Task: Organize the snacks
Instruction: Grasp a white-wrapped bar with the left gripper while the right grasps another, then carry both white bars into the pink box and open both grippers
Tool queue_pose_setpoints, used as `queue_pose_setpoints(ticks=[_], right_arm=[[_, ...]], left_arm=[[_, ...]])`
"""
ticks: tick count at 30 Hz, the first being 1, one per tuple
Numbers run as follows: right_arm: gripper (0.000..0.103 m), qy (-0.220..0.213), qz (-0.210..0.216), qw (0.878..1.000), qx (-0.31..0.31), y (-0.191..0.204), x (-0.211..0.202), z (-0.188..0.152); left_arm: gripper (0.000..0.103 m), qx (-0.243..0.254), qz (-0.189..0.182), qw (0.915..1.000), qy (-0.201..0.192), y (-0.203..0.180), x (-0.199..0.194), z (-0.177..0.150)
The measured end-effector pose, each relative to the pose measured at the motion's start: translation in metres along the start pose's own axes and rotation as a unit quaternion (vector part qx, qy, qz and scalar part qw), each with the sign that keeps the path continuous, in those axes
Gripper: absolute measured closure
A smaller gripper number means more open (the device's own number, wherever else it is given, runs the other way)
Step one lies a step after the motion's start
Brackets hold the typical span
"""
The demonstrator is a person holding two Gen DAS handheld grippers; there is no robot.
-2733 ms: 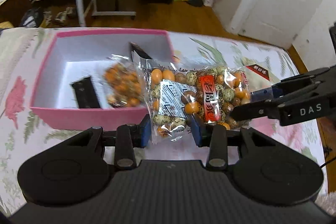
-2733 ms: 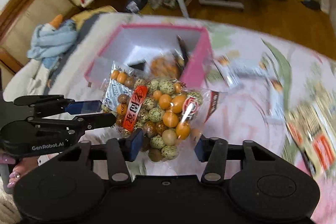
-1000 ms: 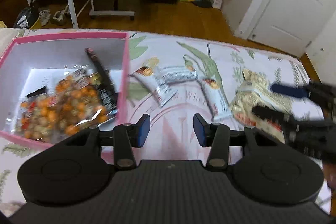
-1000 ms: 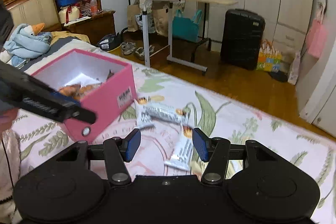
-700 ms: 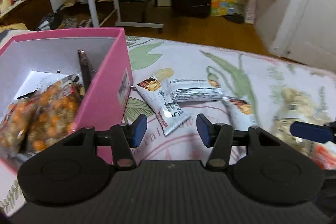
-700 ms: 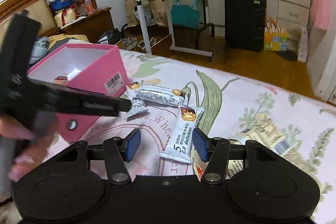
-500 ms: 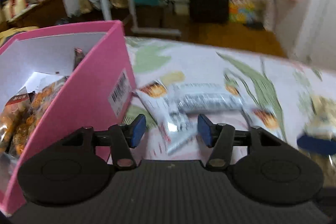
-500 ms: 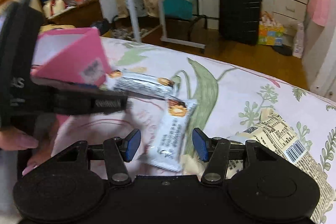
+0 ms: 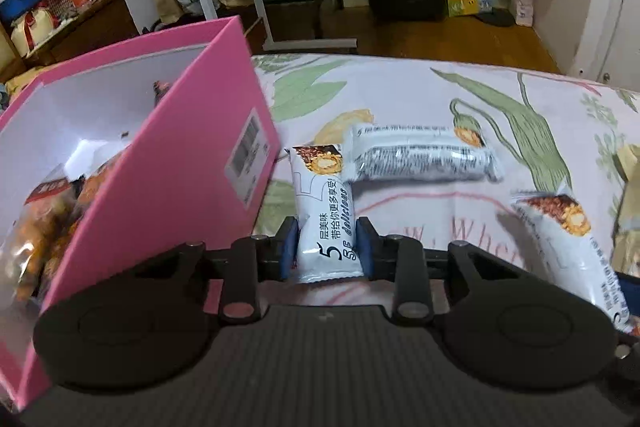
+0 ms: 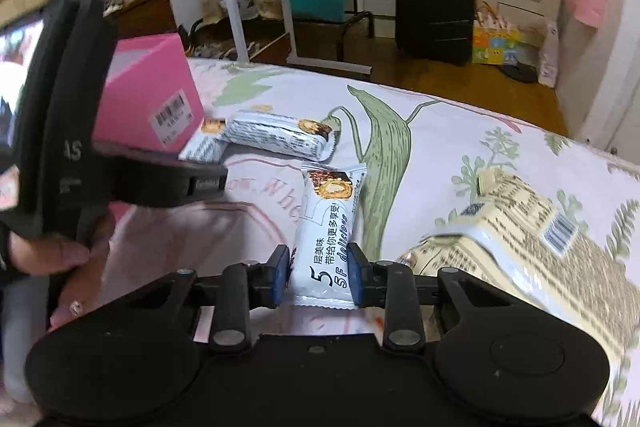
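Observation:
Three white snack bars lie on the floral cloth beside a pink box (image 9: 160, 167). My left gripper (image 9: 327, 247) is closing, its blue pads pressing both sides of the bar (image 9: 324, 211) nearest the box. My right gripper (image 10: 318, 275) is closing too, its pads against the lower end of another bar (image 10: 328, 227), which the left wrist view shows at the right (image 9: 568, 247). The third bar (image 9: 420, 155) lies crosswise behind them, untouched. A bag of orange nuts (image 9: 44, 211) rests inside the box. A hand (image 10: 60, 255) holds the left gripper's body.
A cream snack pack (image 10: 540, 247) lies just right of my right gripper. The pink box wall (image 10: 152, 99) stands close on the left. Beyond the cloth's far edge are a wooden floor, a black suitcase (image 10: 436, 7) and a white rolling table (image 10: 240, 7).
The nut bag that both grippers carried now lies in the box. Both grippers came down to the cloth, and each has narrowed its jaws onto a white snack bar.

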State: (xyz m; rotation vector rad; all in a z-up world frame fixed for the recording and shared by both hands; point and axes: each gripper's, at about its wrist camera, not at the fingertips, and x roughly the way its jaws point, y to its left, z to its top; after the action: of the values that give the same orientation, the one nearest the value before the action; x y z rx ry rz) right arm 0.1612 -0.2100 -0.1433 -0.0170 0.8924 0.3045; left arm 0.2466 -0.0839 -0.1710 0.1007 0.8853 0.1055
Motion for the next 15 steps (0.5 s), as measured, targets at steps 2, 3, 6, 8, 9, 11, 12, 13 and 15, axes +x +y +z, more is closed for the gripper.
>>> queue_pose_setpoints(ticks=[2, 3, 6, 8, 9, 11, 12, 13, 15], right_arm=[[0.069, 0.001, 0.005, 1.0, 0.021, 0.003, -0.01, -0.002], [0.069, -0.001, 0.005, 1.0, 0.03, 0.006, -0.016, -0.003], [0.069, -0.002, 0.003, 0.999, 0.044, 0.01, -0.026, -0.008], [0.069, 0.007, -0.001, 0.999, 0.048, 0.015, -0.029, -0.008], [0.069, 0.014, 0.001, 0.999, 0.045, 0.018, -0.031, -0.009], [0.069, 0.036, 0.01, 0.998, 0.051, 0.021, -0.036, -0.011], [0.069, 0.042, 0.014, 0.997, 0.061, 0.024, -0.041, -0.012], [0.069, 0.047, 0.022, 0.996, 0.067, 0.028, -0.048, -0.013], [0.069, 0.047, 0.028, 0.996, 0.068, 0.035, -0.059, -0.016]], left_arm=[[0.073, 0.0, -0.007, 1.0, 0.007, 0.006, -0.009, -0.004], [0.073, 0.0, -0.011, 0.9999, 0.008, 0.009, -0.014, -0.005], [0.073, 0.008, -0.025, 0.9996, 0.007, 0.015, -0.033, -0.012], [0.073, 0.024, -0.031, 0.9992, 0.01, 0.017, -0.043, -0.015], [0.073, 0.03, -0.031, 0.999, 0.013, 0.018, -0.048, -0.017], [0.073, 0.035, -0.04, 0.9983, 0.024, 0.023, -0.059, -0.021], [0.073, 0.037, -0.045, 0.9979, 0.027, 0.026, -0.063, -0.023], [0.073, 0.04, -0.047, 0.9976, 0.03, 0.029, -0.069, -0.026], [0.073, 0.053, -0.06, 0.9962, 0.034, 0.033, -0.083, -0.031]])
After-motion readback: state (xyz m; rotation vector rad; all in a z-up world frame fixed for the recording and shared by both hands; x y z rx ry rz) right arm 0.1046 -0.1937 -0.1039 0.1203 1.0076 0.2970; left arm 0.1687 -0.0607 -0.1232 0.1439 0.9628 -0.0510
